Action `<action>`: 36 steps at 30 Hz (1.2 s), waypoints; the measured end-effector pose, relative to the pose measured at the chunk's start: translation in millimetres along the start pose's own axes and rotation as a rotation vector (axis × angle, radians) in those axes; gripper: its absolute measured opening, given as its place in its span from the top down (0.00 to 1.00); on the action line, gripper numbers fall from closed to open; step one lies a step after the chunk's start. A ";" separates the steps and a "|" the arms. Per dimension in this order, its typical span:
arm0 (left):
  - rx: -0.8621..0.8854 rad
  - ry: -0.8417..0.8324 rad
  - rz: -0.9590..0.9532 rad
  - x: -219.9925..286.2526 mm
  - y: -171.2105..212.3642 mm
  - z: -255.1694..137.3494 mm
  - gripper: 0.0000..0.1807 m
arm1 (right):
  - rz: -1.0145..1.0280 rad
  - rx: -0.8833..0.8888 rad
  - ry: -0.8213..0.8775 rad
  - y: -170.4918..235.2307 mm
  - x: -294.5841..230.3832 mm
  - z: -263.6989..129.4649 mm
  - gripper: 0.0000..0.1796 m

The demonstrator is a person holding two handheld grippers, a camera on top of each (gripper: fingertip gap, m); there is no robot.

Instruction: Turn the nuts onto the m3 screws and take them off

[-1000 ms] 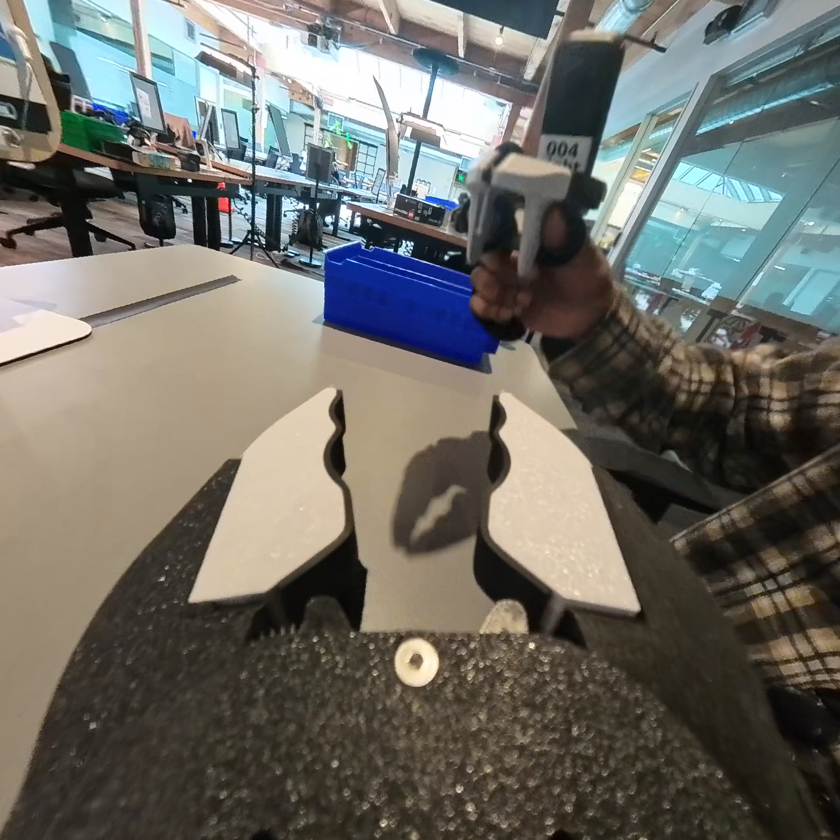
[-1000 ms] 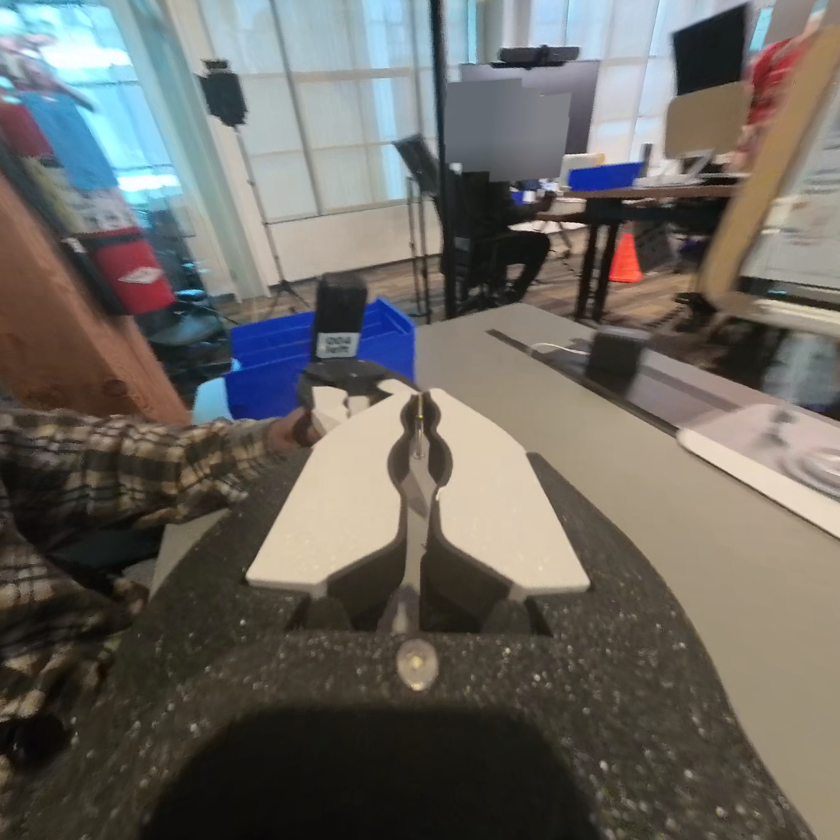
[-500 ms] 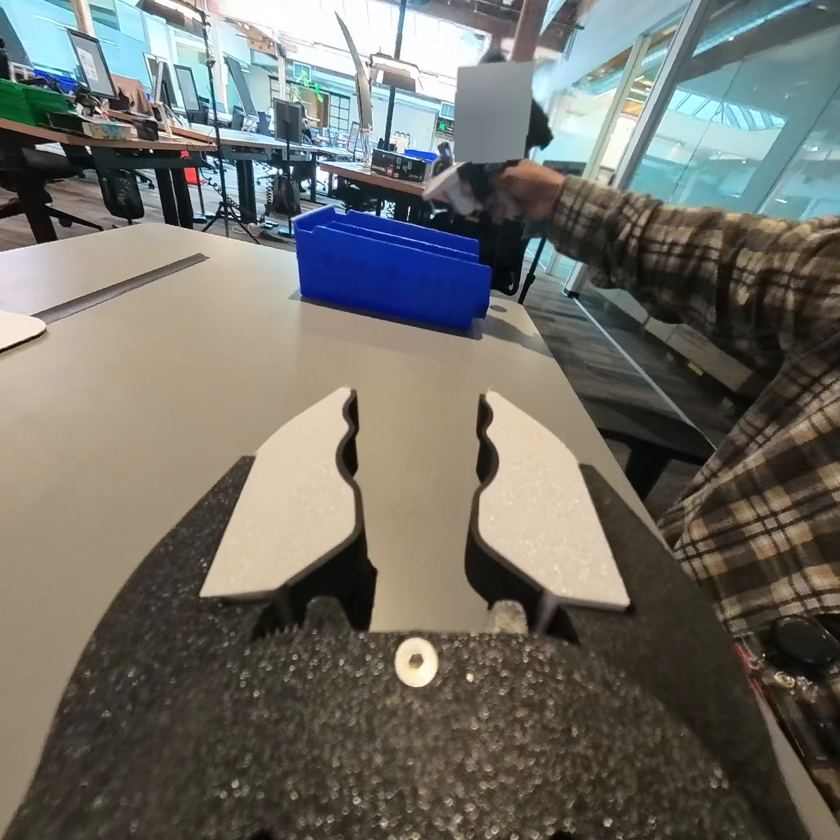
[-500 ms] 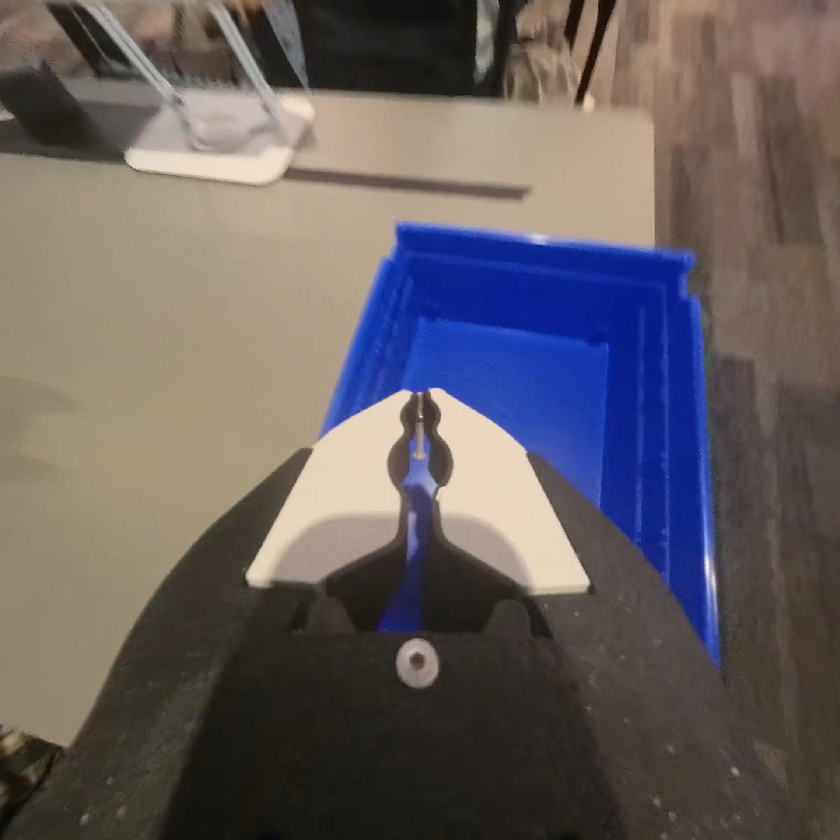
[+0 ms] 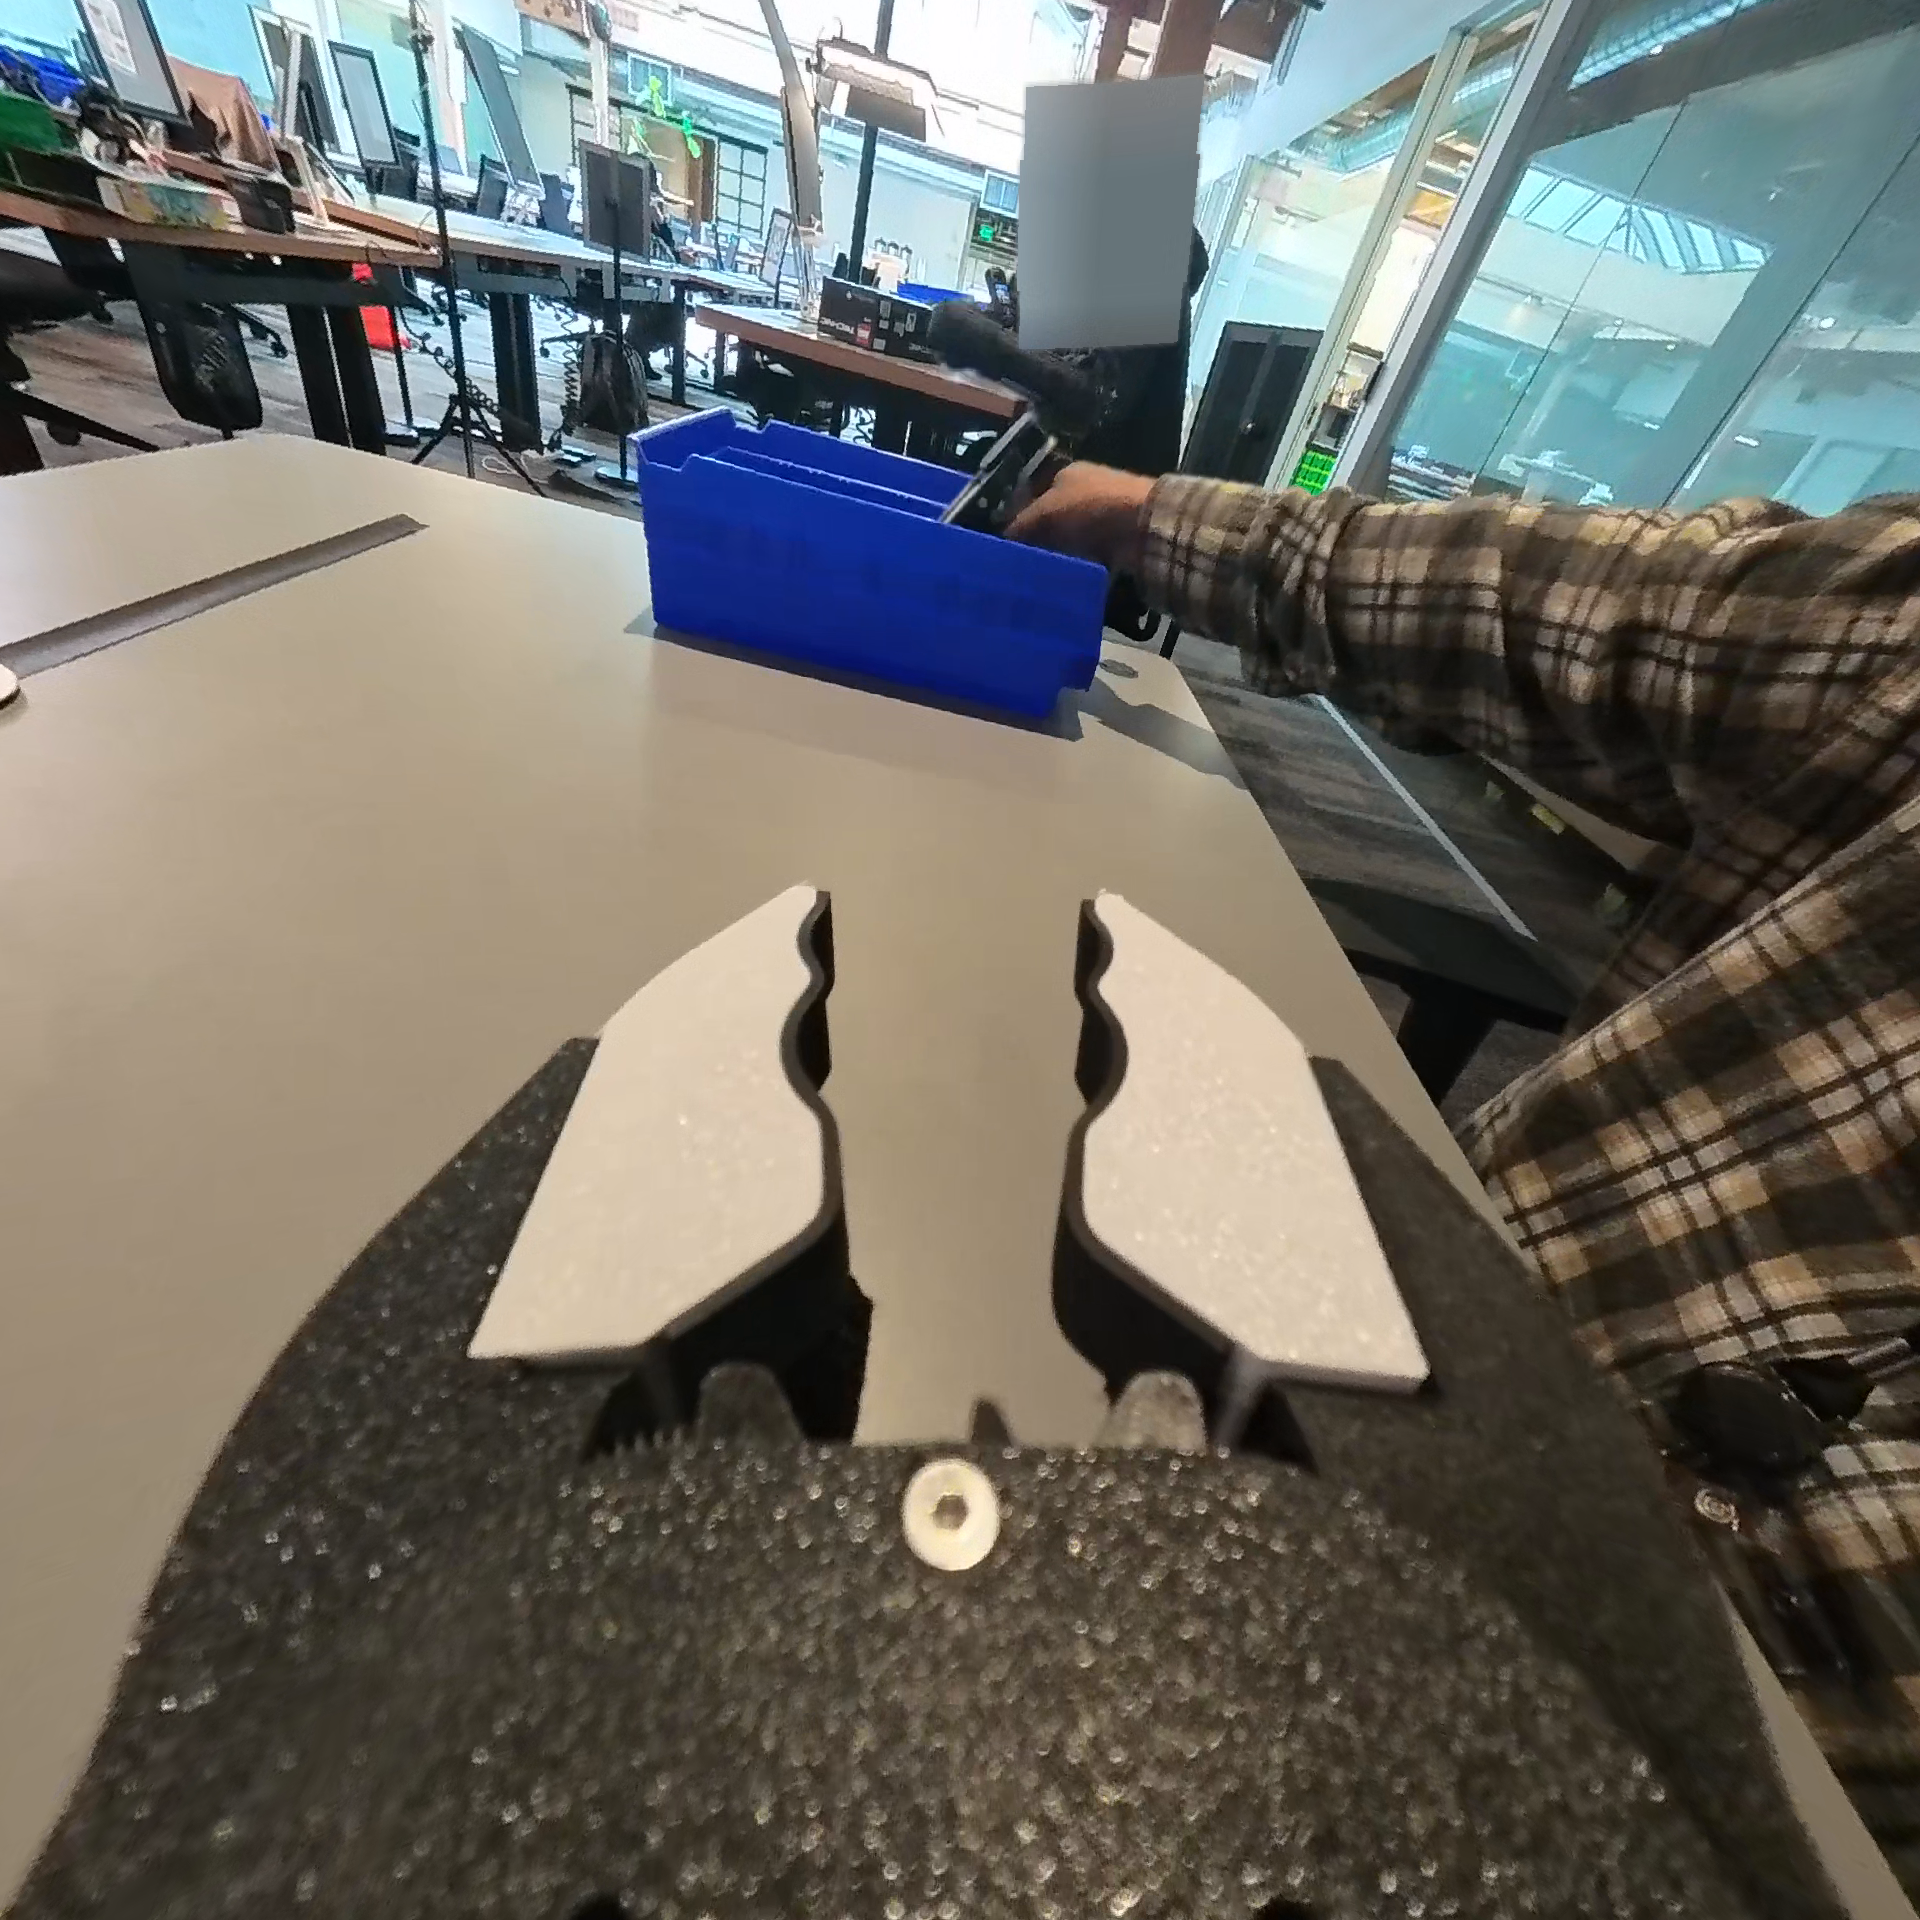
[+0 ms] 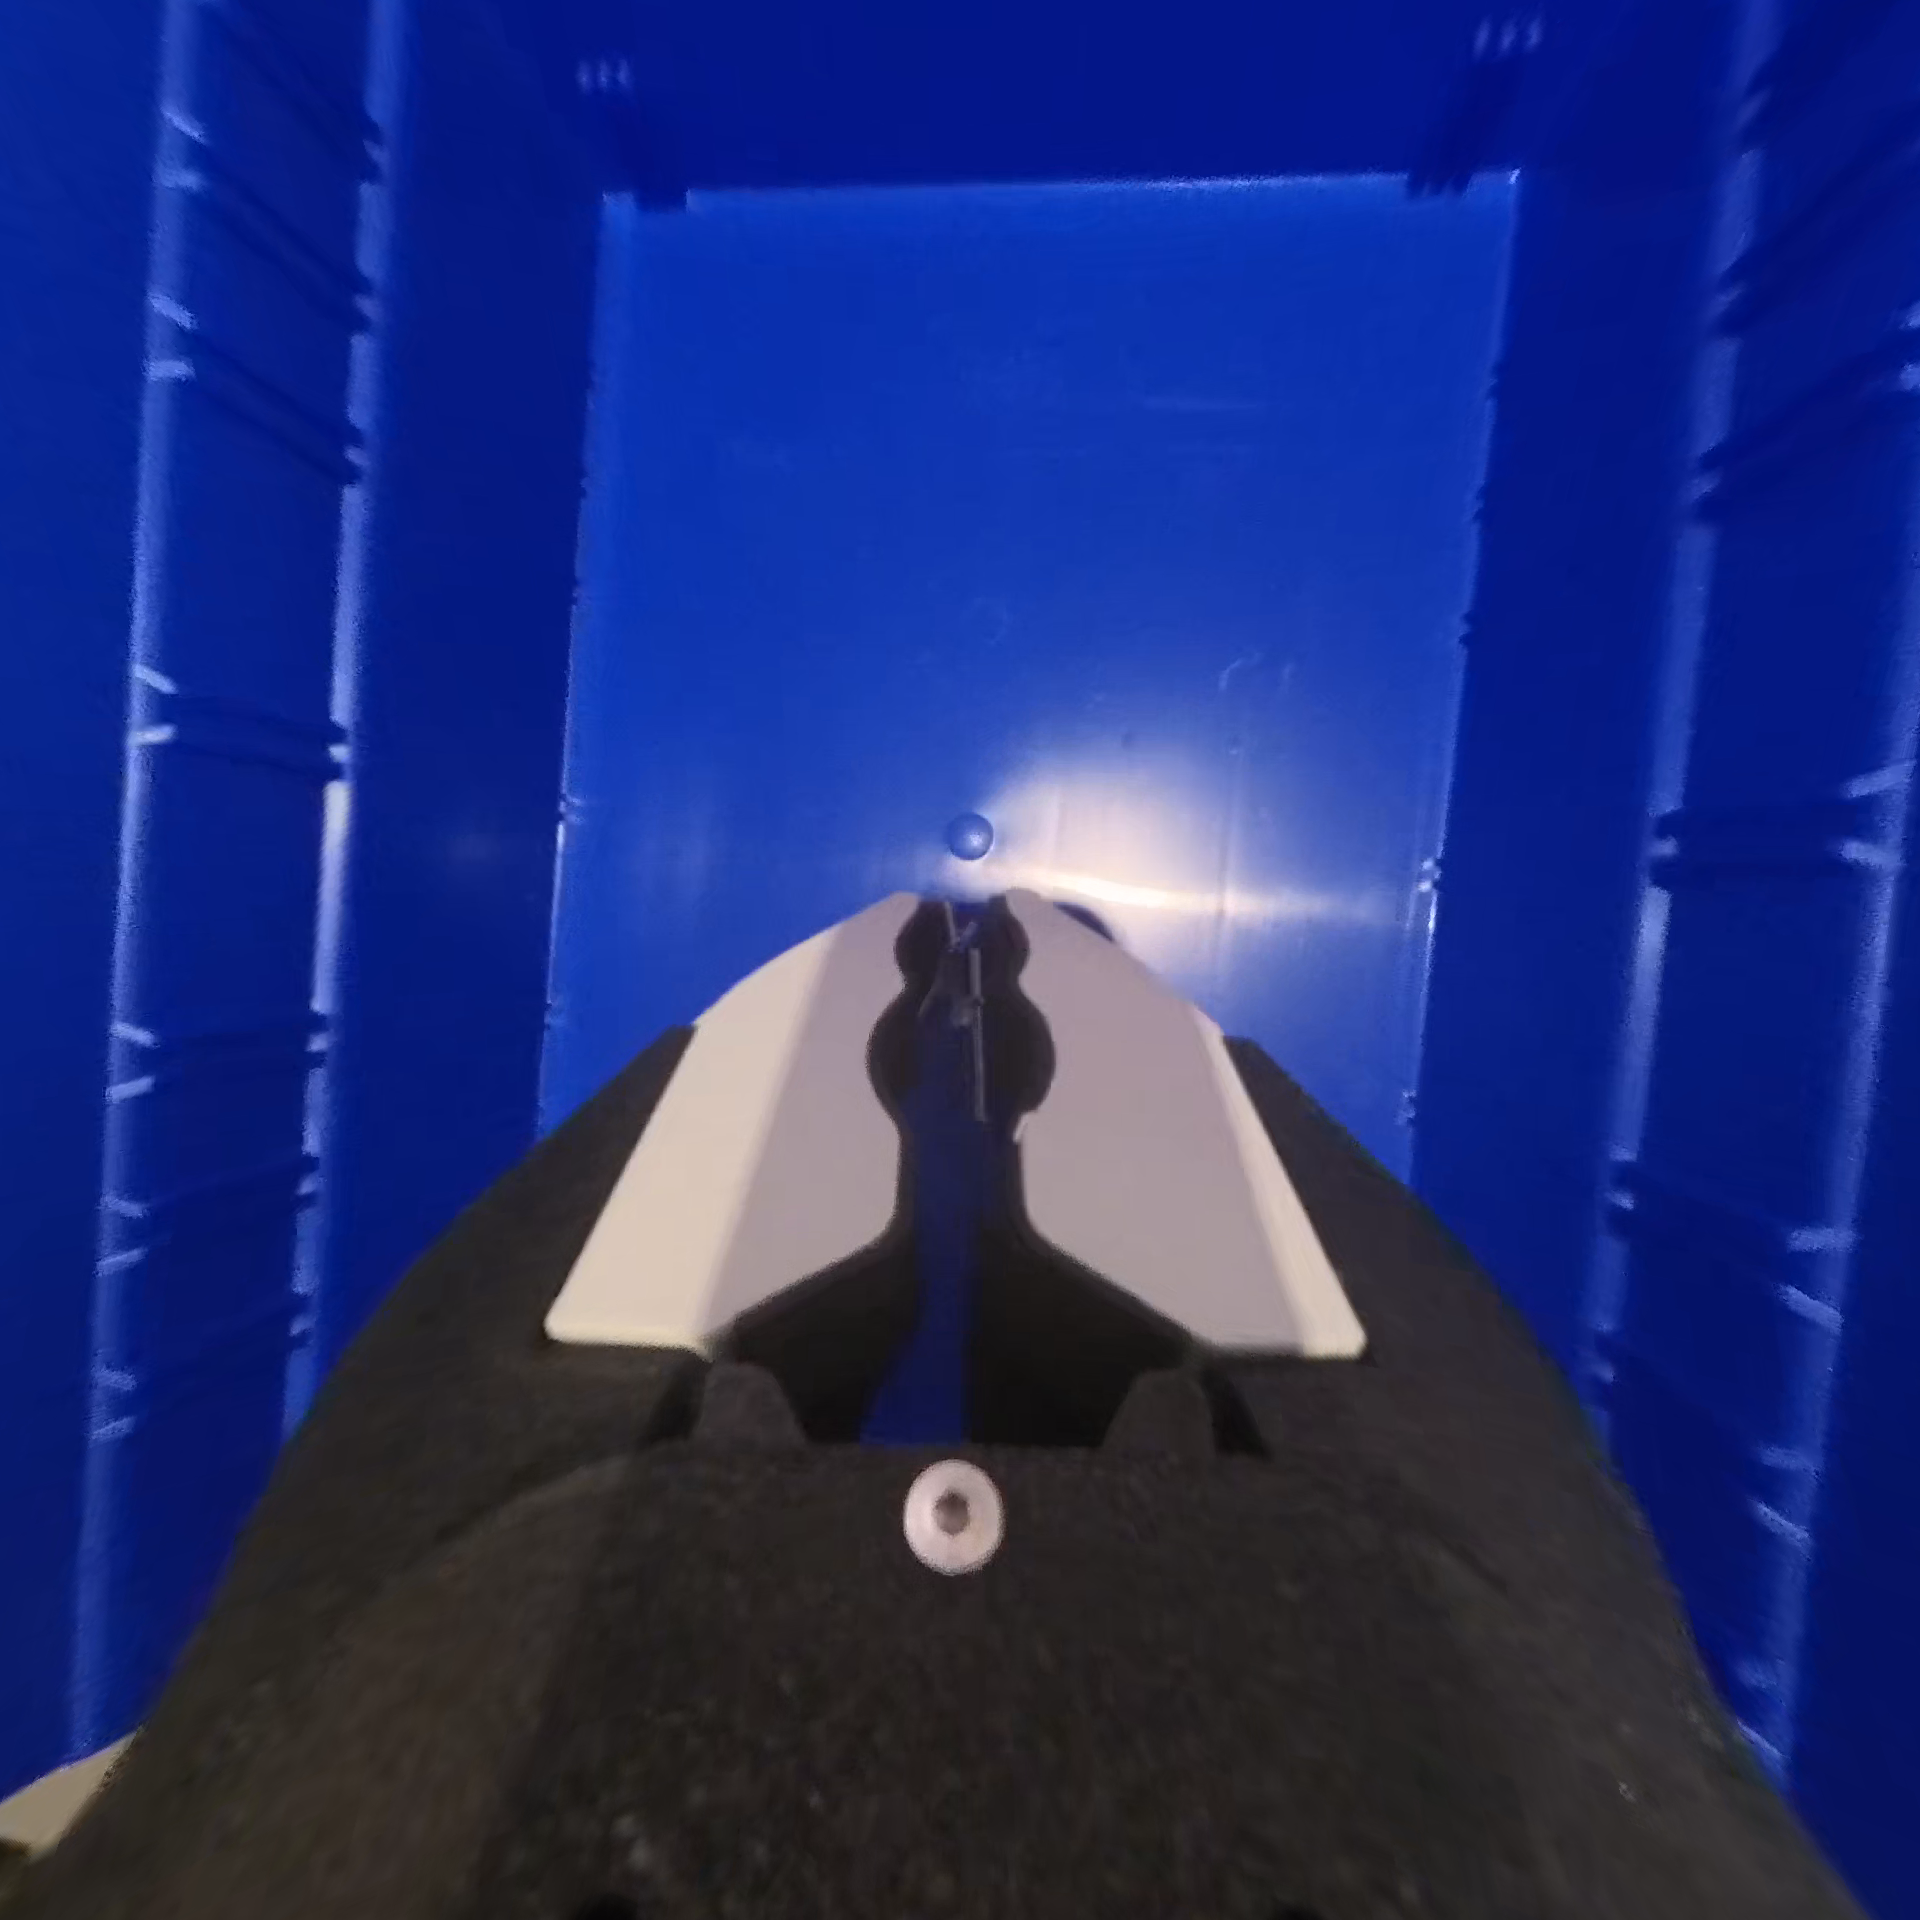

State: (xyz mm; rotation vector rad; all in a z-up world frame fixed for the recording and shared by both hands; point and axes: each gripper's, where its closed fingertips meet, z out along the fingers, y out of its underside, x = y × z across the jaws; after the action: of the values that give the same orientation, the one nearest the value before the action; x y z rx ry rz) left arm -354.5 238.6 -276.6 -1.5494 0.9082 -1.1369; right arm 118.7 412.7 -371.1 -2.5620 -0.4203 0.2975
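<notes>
My right gripper [image 6: 964, 902] is shut on a thin M3 screw [image 6: 975, 1023] that stands between its tips. It points down inside a blue bin [image 6: 260, 727], close above the bin's floor. A small round dark thing [image 6: 969, 834] sits on that floor just past the tips; I cannot tell what it is. My left gripper [image 5: 956, 904] is open and empty, low over the grey table [image 5: 416, 831]. In the left wrist view the blue bin [image 5: 873, 592] stands at the table's far right corner, with the right gripper [image 5: 997, 478] dipped into it. No nut shows clearly.
A plaid-sleeved arm [image 5: 1455, 623] reaches from the right to the bin. The table's right edge [image 5: 1299, 883] runs close beside my left gripper. A dark slot [image 5: 208, 592] crosses the table at far left. Desks and monitors stand behind. The tips of one gripper are about 50 centimeters away from the tips of the other.
My right gripper has swung from above the table down into the blue bin, still holding the screw. My left gripper has stayed open and shifted only slightly.
</notes>
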 end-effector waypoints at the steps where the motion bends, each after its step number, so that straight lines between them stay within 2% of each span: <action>1: 0.004 0.002 -0.003 0.1 -0.8 -0.6 0.76 | -0.005 0.016 0.001 -3.1 -0.6 -3.1 0.93; 4: 0.020 -0.001 -0.007 0.0 -4.3 -2.6 0.76 | -0.002 0.038 0.030 -18.3 0.7 -26.9 0.89; 9: 0.035 -0.003 -0.008 0.1 -8.1 -4.8 0.76 | -0.074 0.202 0.100 -74.4 -18.5 -104.9 0.84; 13: 0.043 -0.009 0.000 0.6 -11.1 -6.3 0.76 | -0.211 0.393 0.105 -110.9 -77.6 -157.8 0.80; 16: 0.053 -0.013 -0.002 0.3 -12.7 -7.0 0.76 | -0.319 0.521 0.054 -117.3 -139.9 -169.0 0.75; 19: 0.053 -0.013 -0.006 0.2 -12.4 -6.9 0.76 | -0.404 0.600 -0.014 -107.8 -199.3 -153.3 0.70; 25: 0.053 -0.020 0.004 0.1 -13.4 -7.9 0.77 | -0.430 0.631 -0.265 -73.8 -289.7 -77.4 0.62; 29: 0.044 -0.024 -0.005 -2.4 -9.8 -6.9 0.77 | -0.422 0.719 -0.267 -69.0 -303.8 -34.7 0.56; 32: 0.035 -0.033 0.005 -3.7 -9.1 -7.2 0.77 | -0.369 0.783 -0.261 -70.0 -302.3 -12.6 0.55; 36: 0.036 -0.038 0.009 -4.8 -10.2 -9.1 0.77 | -0.359 0.817 -0.222 -71.9 -297.5 -4.1 0.55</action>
State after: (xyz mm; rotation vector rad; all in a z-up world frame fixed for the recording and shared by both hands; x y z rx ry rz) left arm -364.3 243.1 -267.0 -1.5317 0.8641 -1.1082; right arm -173.1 365.0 -292.0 -1.6319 -0.6642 0.4989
